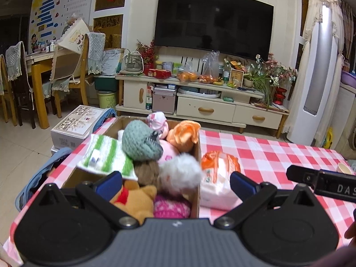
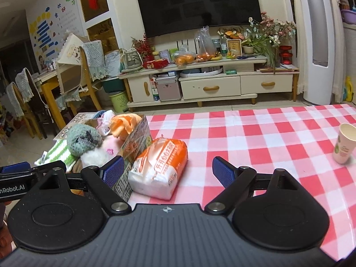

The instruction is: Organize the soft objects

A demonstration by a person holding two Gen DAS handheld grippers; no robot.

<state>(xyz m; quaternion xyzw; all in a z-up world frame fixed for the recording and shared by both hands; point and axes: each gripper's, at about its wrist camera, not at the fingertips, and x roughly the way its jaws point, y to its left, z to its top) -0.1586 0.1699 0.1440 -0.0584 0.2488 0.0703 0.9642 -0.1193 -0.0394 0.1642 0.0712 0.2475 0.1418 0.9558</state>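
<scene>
Several soft toys fill the cardboard box (image 1: pixel 197 153) on the checked tablecloth (image 2: pixel 255 138): a grey-green knitted hat (image 1: pixel 140 142) on top, a white fluffy toy (image 1: pixel 180 173) and a yellow bear (image 1: pixel 135 198) nearer its close end. Touching the box's right wall lies an orange-and-white packet (image 2: pixel 160 166). Well right of the box stands a paper cup (image 2: pixel 343 143). Left gripper (image 1: pixel 175 183) and right gripper (image 2: pixel 168 173) both gape wide, grasping nothing.

Box: a cardboard box (image 1: pixel 197 153) is sitting on the checked tabletop (image 1: pixel 267 151), brimming with soft toys.
Pack: an orange-and-white pack (image 1: pixel 219 178) is lying just beside it.
Left gripper (image 1: pixel 175 182): jaws are standing apart, empty.
</scene>
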